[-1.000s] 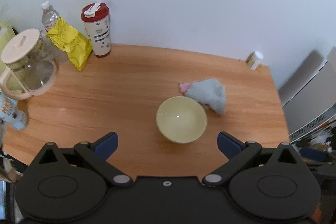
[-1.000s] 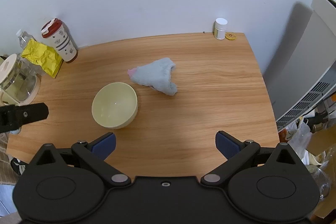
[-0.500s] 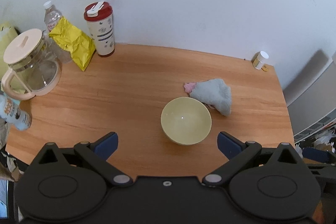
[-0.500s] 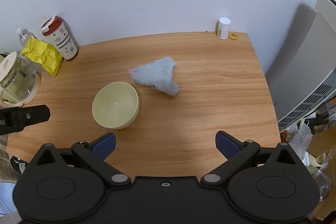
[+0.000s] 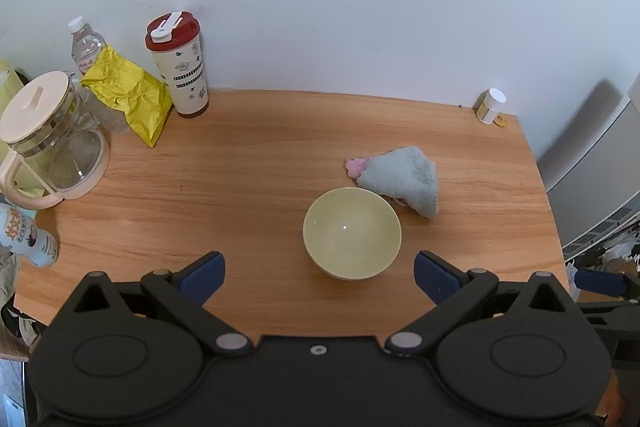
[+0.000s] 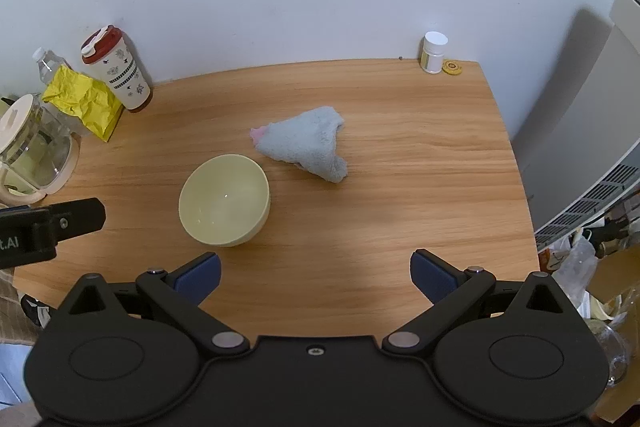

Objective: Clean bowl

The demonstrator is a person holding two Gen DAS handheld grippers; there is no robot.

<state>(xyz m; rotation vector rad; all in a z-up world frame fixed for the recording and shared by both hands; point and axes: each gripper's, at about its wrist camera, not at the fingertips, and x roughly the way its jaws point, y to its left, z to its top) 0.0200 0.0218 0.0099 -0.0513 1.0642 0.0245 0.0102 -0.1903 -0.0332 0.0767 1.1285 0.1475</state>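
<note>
On the wooden bench, a round pale-yellow bowl sits empty beside a fluffy blue cloth, both claws spread wide, holding nothing.

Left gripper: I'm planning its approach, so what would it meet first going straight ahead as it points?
Likely the bowl, which lies between the open fingers of the left gripper. Nothing shows in between, though depth is unclear. The cloth sits beyond, to the right.

The left gripper hovers spread wide over the table — bowl just beside a cloth.
</note>
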